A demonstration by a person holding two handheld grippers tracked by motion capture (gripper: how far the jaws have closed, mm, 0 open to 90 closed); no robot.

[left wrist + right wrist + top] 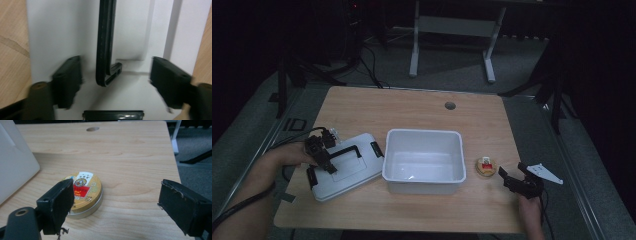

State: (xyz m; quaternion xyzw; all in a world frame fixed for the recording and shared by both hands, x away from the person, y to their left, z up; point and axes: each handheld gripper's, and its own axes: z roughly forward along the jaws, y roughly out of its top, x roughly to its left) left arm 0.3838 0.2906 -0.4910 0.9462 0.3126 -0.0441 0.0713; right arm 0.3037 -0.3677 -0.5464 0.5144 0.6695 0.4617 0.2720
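Hovering at lower left, your left gripper [323, 156] stands open over the lid's black handle [343, 151]; your open right gripper [515, 179] could knock the round tin [486, 166] sideways at lower right.

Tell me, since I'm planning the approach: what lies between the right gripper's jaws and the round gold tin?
Only bare wooden table; right gripper open, round gold tin just ahead, per right gripper view.
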